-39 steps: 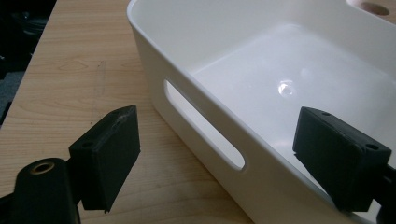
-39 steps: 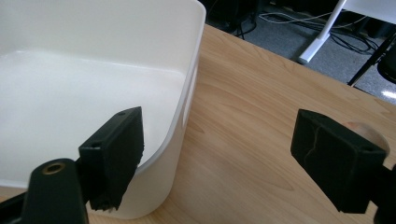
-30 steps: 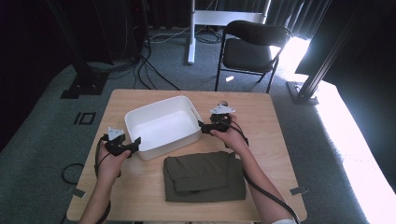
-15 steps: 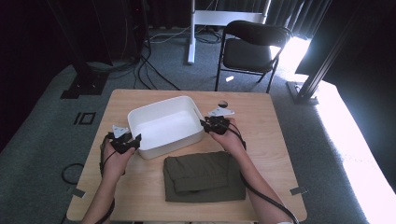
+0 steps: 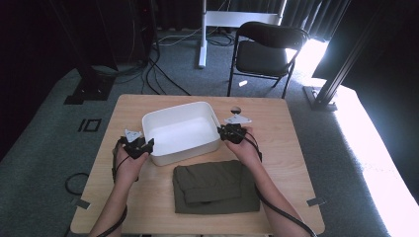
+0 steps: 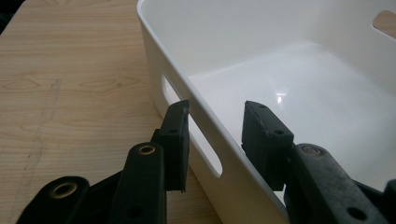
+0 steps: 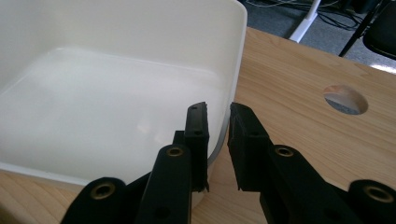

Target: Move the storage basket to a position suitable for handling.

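Note:
A white plastic bin [image 5: 180,131] stands empty at the middle of the wooden table [image 5: 291,148]. My left gripper [image 5: 141,145] is at its left wall. In the left gripper view the left gripper [image 6: 215,126] is open and straddles that wall [image 6: 205,121] just above a handle slot, one jaw outside and one inside, with a gap on the inner side. My right gripper [image 5: 228,132] is at the bin's right wall. In the right gripper view the right gripper [image 7: 218,123] has closed tightly around the bin's rim [image 7: 236,65].
A folded olive-green cloth [image 5: 215,186] lies on the table in front of the bin, between the person's forearms. A round cable hole [image 5: 236,109] sits in the tabletop behind the right gripper. A black folding chair [image 5: 264,54] stands beyond the table.
My left gripper has moved forward and to the right until its jaws straddle the bin's left wall. The right gripper has stayed at the right wall.

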Available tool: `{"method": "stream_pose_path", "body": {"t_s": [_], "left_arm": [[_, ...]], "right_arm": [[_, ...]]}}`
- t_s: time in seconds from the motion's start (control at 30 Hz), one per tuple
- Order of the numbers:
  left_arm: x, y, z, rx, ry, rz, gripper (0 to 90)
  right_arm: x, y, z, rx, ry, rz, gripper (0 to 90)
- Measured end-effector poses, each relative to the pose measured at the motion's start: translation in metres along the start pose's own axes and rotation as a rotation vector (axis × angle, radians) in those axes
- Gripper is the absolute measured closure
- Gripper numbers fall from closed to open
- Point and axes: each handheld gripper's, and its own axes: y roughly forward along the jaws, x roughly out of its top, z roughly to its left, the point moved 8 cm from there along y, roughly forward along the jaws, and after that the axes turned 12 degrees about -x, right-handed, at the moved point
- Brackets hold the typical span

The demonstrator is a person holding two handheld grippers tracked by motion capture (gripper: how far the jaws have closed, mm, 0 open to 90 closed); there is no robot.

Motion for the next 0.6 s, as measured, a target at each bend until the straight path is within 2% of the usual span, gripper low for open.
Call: {"method": "stream_pose_path", "body": {"t_s": [0.27, 0.6], "left_arm": [[0.005, 0.013, -0.013, -0.033, 0.003, 0.003, 64.2], [0.012, 0.033, -0.029, -0.057, 0.033, 0.008, 64.4]], "right_arm": [[-0.007, -0.007, -0.014, -0.027, 0.035, 0.003, 78.5], [-0.016, -0.016, -0.035, -0.062, 0.066, 0.012, 79.0]]}}
